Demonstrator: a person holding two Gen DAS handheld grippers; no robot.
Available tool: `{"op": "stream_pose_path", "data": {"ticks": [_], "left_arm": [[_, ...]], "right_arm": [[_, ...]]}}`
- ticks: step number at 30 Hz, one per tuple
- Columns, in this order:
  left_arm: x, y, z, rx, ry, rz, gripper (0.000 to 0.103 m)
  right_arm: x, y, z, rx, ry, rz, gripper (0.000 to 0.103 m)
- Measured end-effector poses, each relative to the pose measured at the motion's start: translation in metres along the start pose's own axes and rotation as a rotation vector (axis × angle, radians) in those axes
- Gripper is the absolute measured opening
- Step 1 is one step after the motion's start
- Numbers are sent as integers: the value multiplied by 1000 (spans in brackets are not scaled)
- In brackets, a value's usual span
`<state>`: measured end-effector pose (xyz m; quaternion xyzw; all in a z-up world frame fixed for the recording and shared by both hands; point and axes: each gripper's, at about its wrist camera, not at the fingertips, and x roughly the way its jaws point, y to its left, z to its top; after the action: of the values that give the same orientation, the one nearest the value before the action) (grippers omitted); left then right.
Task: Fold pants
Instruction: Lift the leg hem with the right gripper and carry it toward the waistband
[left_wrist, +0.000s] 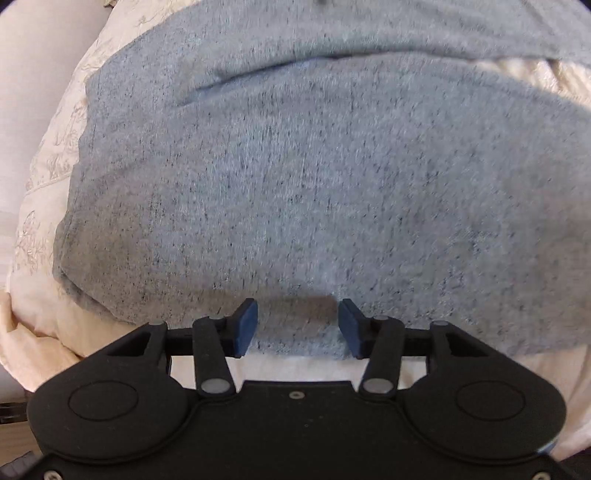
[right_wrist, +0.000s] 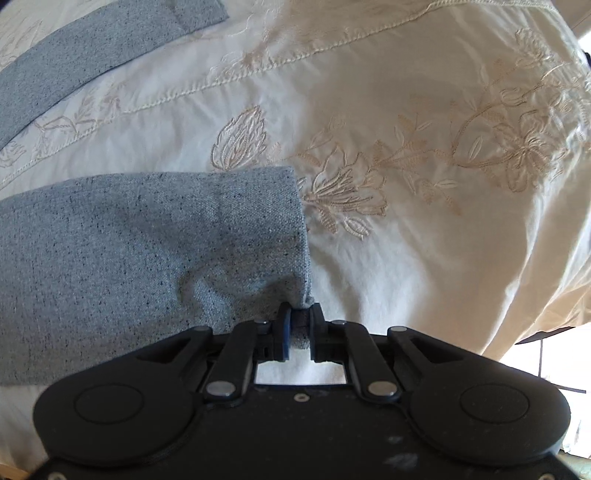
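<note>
Grey speckled pants (left_wrist: 295, 177) are seen spread flat on a cream embroidered bedspread (right_wrist: 406, 110), which is exposed around their edges. Jaws of the left gripper (left_wrist: 297, 325) are held spread apart just over the near edge of the pants, with nothing clamped between them. At the hem of one pant leg (right_wrist: 147, 251), a corner of fabric is pinched by the right gripper (right_wrist: 298, 325), its jaws pressed nearly together on the cloth.

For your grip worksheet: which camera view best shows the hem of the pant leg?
The right wrist view: the hem is sharp, its corner pinched by the right gripper. The left wrist view shows only blurred pants beyond the open left gripper.
</note>
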<state>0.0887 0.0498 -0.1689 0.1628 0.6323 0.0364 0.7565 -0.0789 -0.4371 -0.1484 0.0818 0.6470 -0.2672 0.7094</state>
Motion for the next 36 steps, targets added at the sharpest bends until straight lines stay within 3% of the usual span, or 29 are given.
{"op": "stream_pose_path", "data": {"ticks": [3,6,10,14,16,18,22,25,30,36], "left_arm": [[-20,11,11,-5,-109,-34,58],[-15,18,29,20,-163,-13,58],[17,32,47,28,-131,16,58],[48,50,52,17,-72,47,59],[58,59,51,11,-55,51,60],[58,64,51,19,-52,30,61],[36,81,64,16,-70,-9,59],[7,101,87,-13,-147,-38,59],[-27,130,141,-56,-293,20,59],[-31,143,191,-123,-325,71,59]], "right_arm": [[-24,9,5,55,-94,-68,15],[-37,24,15,92,-163,-26,19],[-28,58,32,76,-157,56,17],[3,70,47,20,-104,13,13],[23,56,53,63,-61,-55,13],[32,37,56,151,-40,-62,13],[14,29,59,251,-50,-61,16],[-17,42,66,254,-104,7,17],[-68,78,106,243,-195,106,24],[-90,123,184,221,-258,199,31]]}}
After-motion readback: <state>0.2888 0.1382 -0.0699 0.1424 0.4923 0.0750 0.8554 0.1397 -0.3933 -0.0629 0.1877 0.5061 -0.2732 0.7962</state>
